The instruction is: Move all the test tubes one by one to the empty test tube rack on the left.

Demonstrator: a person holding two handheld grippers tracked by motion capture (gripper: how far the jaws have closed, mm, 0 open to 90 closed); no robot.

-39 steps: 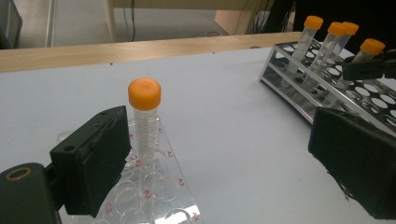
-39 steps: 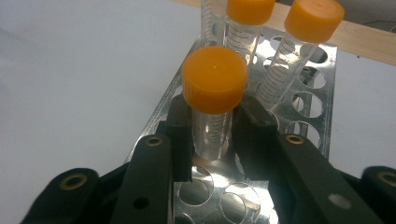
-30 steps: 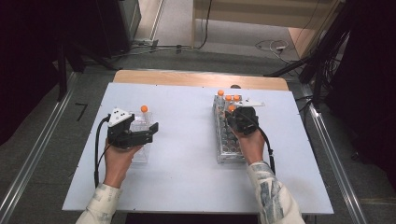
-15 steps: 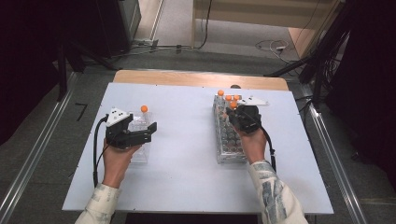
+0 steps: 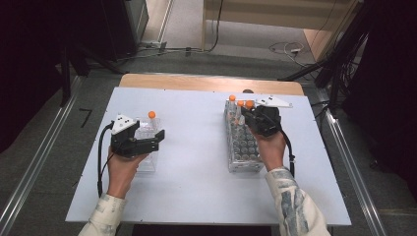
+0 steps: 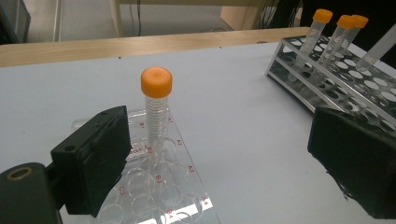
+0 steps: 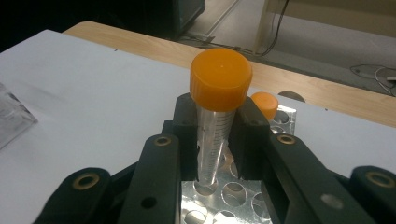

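Right gripper point(image 7: 219, 140) clamped narrow on capped tube point(image 7: 215, 140), jaws pinching clear wall just under orange cap point(image 7: 221, 79). Tube upright, foot at hole of metal rack point(image 7: 219, 205) directly below jaws. Judgement: light, stiff, smooth plastic, likely slippery; hold high below cap rim, moderate squeeze, keep vertical. Left gripper point(image 6: 219, 154) jaws wide apart, holding nothing; second tube point(image 6: 156, 116) ahead between them, nearer left jaw, standing in clear well tray point(image 6: 187, 186). Table point(image 5: 196, 162) beneath both.
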